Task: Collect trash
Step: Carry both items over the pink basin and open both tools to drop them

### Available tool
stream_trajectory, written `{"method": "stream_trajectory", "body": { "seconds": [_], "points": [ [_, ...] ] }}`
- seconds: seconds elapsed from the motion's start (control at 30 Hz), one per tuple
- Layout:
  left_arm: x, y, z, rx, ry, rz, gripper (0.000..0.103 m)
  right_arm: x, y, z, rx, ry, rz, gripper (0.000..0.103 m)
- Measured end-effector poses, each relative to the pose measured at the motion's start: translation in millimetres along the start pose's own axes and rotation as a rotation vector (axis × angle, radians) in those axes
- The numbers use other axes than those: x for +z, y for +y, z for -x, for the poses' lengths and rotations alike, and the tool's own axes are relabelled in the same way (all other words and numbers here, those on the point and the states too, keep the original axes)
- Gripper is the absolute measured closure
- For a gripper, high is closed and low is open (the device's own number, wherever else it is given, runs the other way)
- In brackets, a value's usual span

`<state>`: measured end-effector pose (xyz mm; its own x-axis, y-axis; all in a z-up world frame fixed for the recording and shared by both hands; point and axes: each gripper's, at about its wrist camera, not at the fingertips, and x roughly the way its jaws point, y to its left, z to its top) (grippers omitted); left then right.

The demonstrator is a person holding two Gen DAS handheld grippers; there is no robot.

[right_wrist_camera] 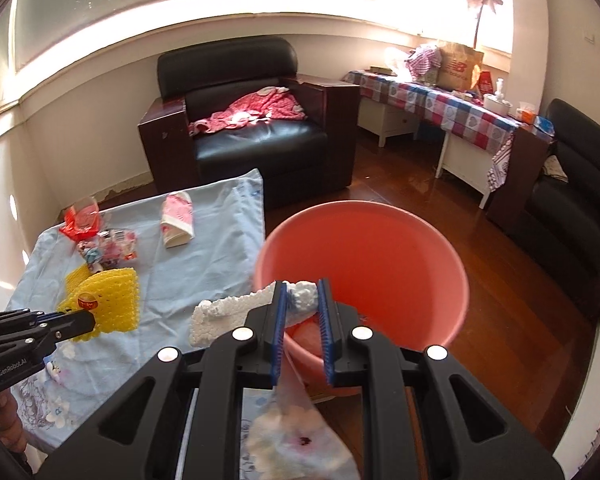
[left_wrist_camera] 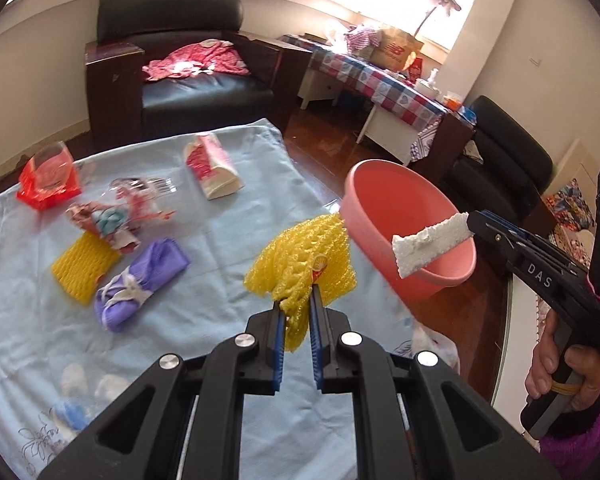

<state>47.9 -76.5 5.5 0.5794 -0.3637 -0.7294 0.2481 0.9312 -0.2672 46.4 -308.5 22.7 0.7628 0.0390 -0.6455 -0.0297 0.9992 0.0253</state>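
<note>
My left gripper (left_wrist_camera: 297,300) is shut on a yellow foam fruit net (left_wrist_camera: 304,258) and holds it above the blue tablecloth, left of the pink basin (left_wrist_camera: 408,216). It also shows in the right wrist view (right_wrist_camera: 108,304). My right gripper (right_wrist_camera: 302,292) is shut on a white foam piece (right_wrist_camera: 236,312), held at the near left rim of the pink basin (right_wrist_camera: 364,256). In the left wrist view the foam piece (left_wrist_camera: 430,242) hangs over the basin. More trash lies on the cloth: a second yellow net (left_wrist_camera: 85,266), a purple net (left_wrist_camera: 140,284), crumpled wrappers (left_wrist_camera: 112,216), a red bag (left_wrist_camera: 48,180), a pink-and-white packet (left_wrist_camera: 214,166).
The blue-clothed table (left_wrist_camera: 40,320) ends at its right edge beside the basin. A black armchair (left_wrist_camera: 180,68) stands behind it. A checkered side table (left_wrist_camera: 384,84) with boxes and another black chair (left_wrist_camera: 500,168) are at the right, over wooden floor.
</note>
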Motion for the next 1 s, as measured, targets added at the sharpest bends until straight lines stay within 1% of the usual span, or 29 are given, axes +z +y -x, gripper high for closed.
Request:
{"method": "stream_trajectory", "body": {
  "seconds": [0.23,0.33,0.47,0.6,0.83,0.93,1.0],
  "points": [
    [23,-63,-27,-0.081,0.021,-0.128,0.093,1,-40,-1,-0.133,-0.017,-0.034,0.087],
    [29,-82,-42,-0.103,0.039,-0.163,0.093,0,-52,-6,-0.162,-0.011,-0.056,0.087],
    [35,-96,-67,-0.106,0.08,-0.187,0.093,-4,-60,-16,-0.18,0.009,-0.067,0.087],
    [38,-103,-87,-0.09,0.104,-0.197,0.093,-7,-64,-26,-0.19,0.03,-0.069,0.087],
    [42,-104,-105,-0.079,0.12,-0.187,0.09,-10,-64,-36,-0.205,0.049,-0.064,0.087],
    [42,-102,-108,-0.079,0.116,-0.175,0.083,-11,-66,-39,-0.195,0.06,-0.063,0.087],
    [43,-100,-107,-0.082,0.109,-0.161,0.066,-12,-66,-41,-0.175,0.065,-0.072,0.087]
  ]
}}
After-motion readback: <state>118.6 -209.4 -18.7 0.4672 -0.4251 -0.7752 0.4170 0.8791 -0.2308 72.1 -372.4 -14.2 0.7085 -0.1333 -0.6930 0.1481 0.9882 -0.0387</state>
